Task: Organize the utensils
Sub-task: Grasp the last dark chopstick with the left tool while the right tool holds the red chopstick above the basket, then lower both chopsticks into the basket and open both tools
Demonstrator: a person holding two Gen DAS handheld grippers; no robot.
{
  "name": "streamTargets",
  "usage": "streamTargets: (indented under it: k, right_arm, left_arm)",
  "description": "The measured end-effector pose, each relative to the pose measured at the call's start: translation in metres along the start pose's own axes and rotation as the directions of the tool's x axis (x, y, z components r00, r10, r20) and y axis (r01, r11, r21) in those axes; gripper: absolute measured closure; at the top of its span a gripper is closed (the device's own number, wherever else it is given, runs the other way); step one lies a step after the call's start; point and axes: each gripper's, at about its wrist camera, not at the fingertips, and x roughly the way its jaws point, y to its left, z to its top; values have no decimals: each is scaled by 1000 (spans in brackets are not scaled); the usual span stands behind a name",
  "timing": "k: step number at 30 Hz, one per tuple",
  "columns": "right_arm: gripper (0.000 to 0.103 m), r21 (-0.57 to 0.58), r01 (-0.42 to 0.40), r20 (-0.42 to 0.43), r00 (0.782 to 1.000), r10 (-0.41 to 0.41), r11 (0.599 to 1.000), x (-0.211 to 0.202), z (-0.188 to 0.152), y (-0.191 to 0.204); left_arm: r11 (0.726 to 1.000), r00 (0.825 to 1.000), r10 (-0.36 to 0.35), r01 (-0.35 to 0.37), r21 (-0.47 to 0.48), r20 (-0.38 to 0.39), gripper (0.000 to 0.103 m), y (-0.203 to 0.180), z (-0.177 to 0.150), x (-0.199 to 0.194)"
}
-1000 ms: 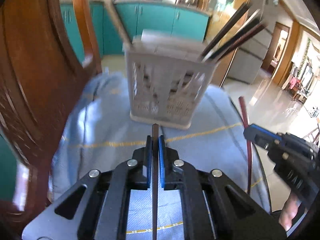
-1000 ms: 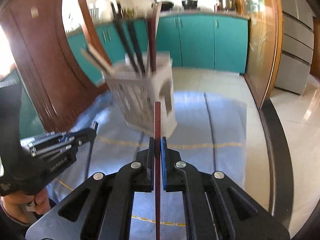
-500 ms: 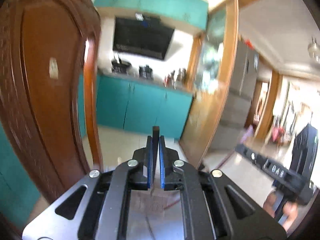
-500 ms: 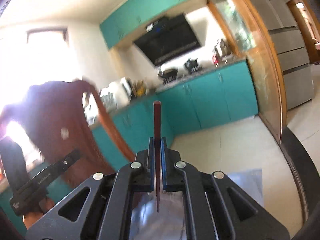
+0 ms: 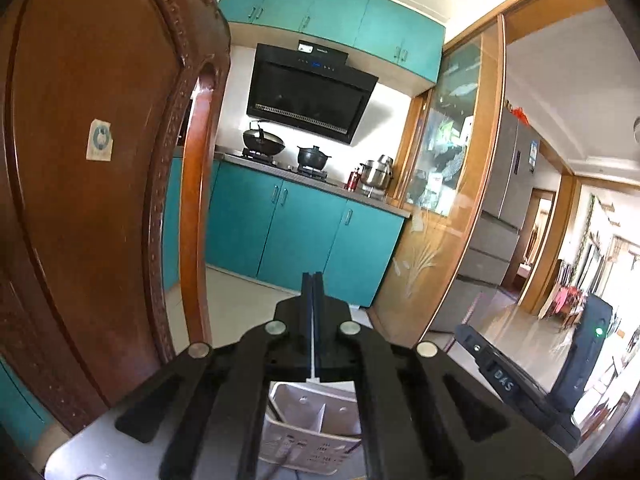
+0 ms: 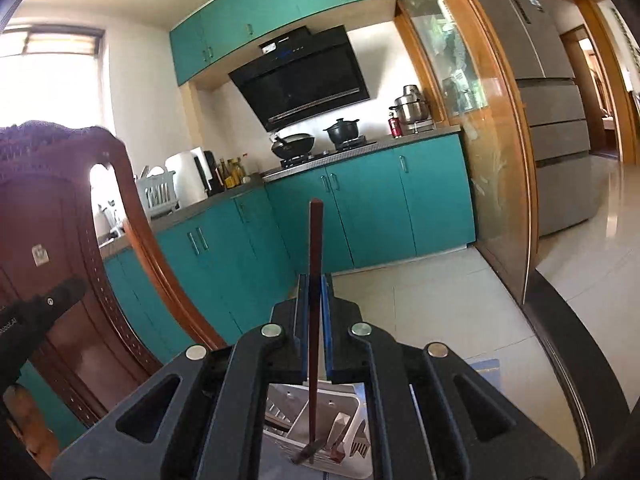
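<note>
Both grippers are tilted up toward the kitchen, above a white slotted utensil holder (image 5: 312, 424) that shows low between the fingers in each view (image 6: 320, 428). My left gripper (image 5: 313, 280) is shut with its pads together; nothing shows between them, only a thin pale line below them running down to the holder. My right gripper (image 6: 315, 284) is shut on a dark red chopstick (image 6: 314, 320) that stands upright, its lower end inside the holder among several other utensils (image 6: 340, 432).
A carved wooden chair back (image 5: 92, 200) stands close on the left. Teal cabinets (image 5: 296, 236), a stove with pots (image 5: 280, 148) and a range hood are ahead. A glass-panelled wooden partition (image 5: 452, 200) and fridge are on the right. The right gripper's body (image 5: 520, 384) shows low right.
Both grippers swung from facing the holder on the table to pointing up above it. The dark chopstick has left my left gripper's pads. The right still holds its chopstick, now lowered into the holder.
</note>
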Motion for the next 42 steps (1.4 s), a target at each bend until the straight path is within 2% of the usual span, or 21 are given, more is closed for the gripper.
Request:
streamTargets:
  k: [4, 6, 7, 10, 11, 12, 14, 15, 18, 20, 22, 24, 26, 28, 29, 31, 33, 35, 36, 39, 42]
  right_arm:
    - [96, 20, -34, -18, 999, 34, 999, -1, 0, -6]
    - [96, 42, -53, -19, 998, 54, 998, -4, 0, -9]
    - [96, 56, -67, -17, 998, 68, 996, -7, 0, -11]
    - [96, 68, -88, -1, 996, 88, 994, -14, 4, -12]
    - [96, 68, -89, 1, 996, 89, 994, -16, 4, -11]
    - [96, 70, -92, 5, 996, 92, 993, -19, 5, -11]
    - [96, 74, -102, 5, 995, 101, 992, -21, 3, -10]
    - [96, 74, -105, 4, 994, 105, 992, -23, 4, -10]
    - [96, 59, -112, 0, 994, 112, 992, -27, 4, -6]
    - [96, 42, -114, -1, 994, 114, 993, -29, 4, -3]
    - [96, 39, -118, 1, 993, 118, 992, -31, 5, -3]
    - [96, 45, -129, 3, 992, 129, 991, -34, 7, -5]
    - [96, 49, -139, 10, 990, 139, 989, -39, 8, -6]
    - [96, 52, -149, 24, 989, 148, 988, -44, 10, -6]
    - [96, 56, -156, 35, 987, 154, 986, -48, 12, -6]
    - [96, 68, -172, 58, 984, 169, 983, -54, 16, -6]
    - [96, 73, -179, 81, 982, 173, 981, -59, 20, -5]
    - [96, 75, -170, 105, 981, 161, 983, -60, 25, -3]
    - [96, 78, -166, 112, 981, 157, 983, -59, 26, -3]
    - [96, 64, -141, 124, 983, 132, 988, -51, 33, 0]
    - [96, 23, -59, 141, 988, 55, 998, -36, 32, 2]
  left_arm:
    - [998, 993, 28, -21, 63, -113, 102, 8, -22, 7]
    - [993, 978, 49, -25, 118, -204, 102, 11, -44, 13]
    - [987, 961, 56, -12, 163, -272, 102, 13, -64, 16]
    - [959, 893, 97, 35, 281, -440, 100, 11, -121, 23]
    - [946, 856, 111, 66, 319, -504, 95, 9, -144, 27]
    - [922, 805, 119, 127, 365, -581, 82, 4, -169, 33]
    - [872, 742, 169, 194, 449, -649, 62, -7, -211, 42]
    - [852, 711, 183, 230, 471, -679, 61, -12, -228, 48]
    - [837, 624, 213, 280, 470, -752, 62, -14, -263, 66]
    - [834, 597, 237, 279, 476, -766, 62, -9, -275, 70]
    - [853, 572, 230, 272, 446, -788, 65, 0, -280, 75]
    - [881, 554, 182, 275, 384, -813, 87, 6, -277, 77]
    - [878, 566, 193, 266, 398, -802, 93, 10, -277, 74]
    - [861, 612, 204, 260, 438, -764, 96, 6, -272, 66]
    - [872, 633, 174, 258, 417, -754, 96, 5, -261, 62]
    - [887, 698, 135, 232, 400, -704, 96, 6, -231, 49]
    - [906, 774, 69, 215, 364, -629, 96, 7, -188, 32]
    - [923, 832, 18, 199, 329, -554, 96, 7, -152, 18]
    - [932, 878, -13, 184, 312, -478, 96, 6, -123, 9]
    - [953, 964, -68, 139, 268, -259, 96, 1, -67, -7]
    - [973, 993, -72, 90, 211, -91, 96, -1, -35, -8]
